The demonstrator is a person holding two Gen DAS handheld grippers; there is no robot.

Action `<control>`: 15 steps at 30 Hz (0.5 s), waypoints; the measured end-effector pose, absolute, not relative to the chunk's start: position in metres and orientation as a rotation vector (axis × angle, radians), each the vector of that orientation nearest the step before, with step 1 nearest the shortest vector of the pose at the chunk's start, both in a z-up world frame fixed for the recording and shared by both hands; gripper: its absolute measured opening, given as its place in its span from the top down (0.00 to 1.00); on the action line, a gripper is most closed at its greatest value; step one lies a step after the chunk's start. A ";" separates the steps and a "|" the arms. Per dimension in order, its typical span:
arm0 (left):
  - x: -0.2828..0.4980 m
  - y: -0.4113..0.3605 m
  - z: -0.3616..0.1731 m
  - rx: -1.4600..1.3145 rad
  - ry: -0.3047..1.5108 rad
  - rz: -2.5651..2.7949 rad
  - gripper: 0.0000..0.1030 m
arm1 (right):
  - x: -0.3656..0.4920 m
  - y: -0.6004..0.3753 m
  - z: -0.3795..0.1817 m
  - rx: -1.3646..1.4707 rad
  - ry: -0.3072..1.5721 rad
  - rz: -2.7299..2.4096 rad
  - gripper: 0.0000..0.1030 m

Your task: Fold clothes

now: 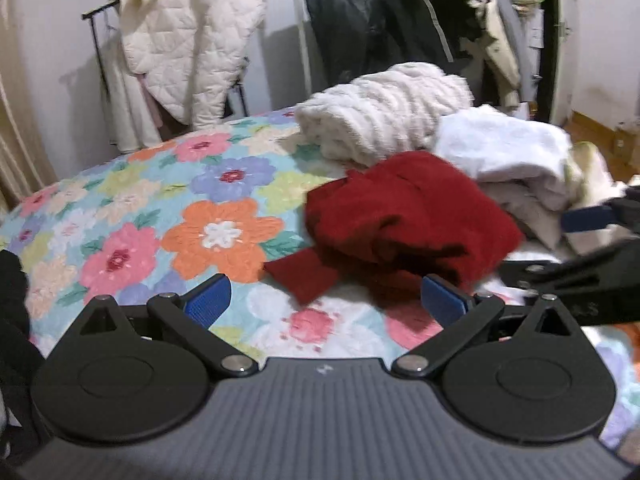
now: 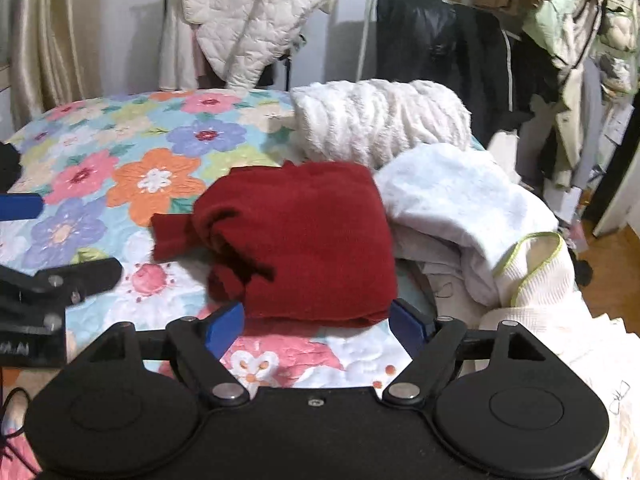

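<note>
A dark red knit garment (image 1: 404, 216) lies bunched and partly folded on the flowered bedspread (image 1: 168, 216), with a flap sticking out to its left. My left gripper (image 1: 326, 300) stands open just in front of it, empty, blue pads wide apart. In the right wrist view the red garment (image 2: 312, 240) fills the middle, and my right gripper (image 2: 318, 326) is open with its pads on either side of the garment's near edge, not closed on it. Each gripper shows at the edge of the other's view.
A fluffy cream blanket (image 2: 380, 120) and a white towel pile (image 2: 460, 208) lie behind and right of the red garment. A waffle cloth with green trim (image 2: 536, 276) sits at right. Clothes racks with a quilted jacket (image 1: 192, 40) and dark coats (image 2: 440, 48) stand behind the bed.
</note>
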State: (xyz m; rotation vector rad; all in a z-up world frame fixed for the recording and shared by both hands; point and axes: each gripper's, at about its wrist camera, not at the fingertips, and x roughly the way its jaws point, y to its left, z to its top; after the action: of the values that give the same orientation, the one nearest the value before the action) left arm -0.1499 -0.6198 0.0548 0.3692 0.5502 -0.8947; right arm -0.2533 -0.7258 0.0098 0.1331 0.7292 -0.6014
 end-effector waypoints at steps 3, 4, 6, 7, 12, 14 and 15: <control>-0.161 -0.623 0.055 0.367 0.544 -0.927 0.00 | -0.254 -0.723 0.009 0.117 0.744 -0.604 0.19; -0.164 -0.626 0.055 0.375 0.543 -0.931 0.00 | -0.254 -0.723 0.009 0.115 0.750 -0.606 0.19; -0.169 -0.631 0.053 0.393 0.539 -0.940 0.00 | -0.257 -0.726 0.008 0.110 0.762 -0.629 0.19; -0.172 -0.635 0.051 0.400 0.536 -0.948 0.00 | -0.258 -0.728 0.007 0.114 0.763 -0.634 0.19; -0.185 -0.652 0.043 0.452 0.526 -0.964 0.00 | -0.265 -0.742 0.000 0.146 0.781 -0.666 0.19; -0.189 -0.657 0.041 0.469 0.528 -0.965 0.00 | -0.268 -0.746 -0.004 0.154 0.793 -0.681 0.19; -0.191 -0.659 0.040 0.477 0.532 -0.968 0.00 | -0.269 -0.748 -0.005 0.161 0.795 -0.689 0.19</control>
State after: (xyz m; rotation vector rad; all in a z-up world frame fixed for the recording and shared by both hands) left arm -0.1915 -0.6593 0.0401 0.4771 0.5325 -0.9683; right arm -0.2692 -0.7480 -0.0052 0.1605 0.7949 -0.6890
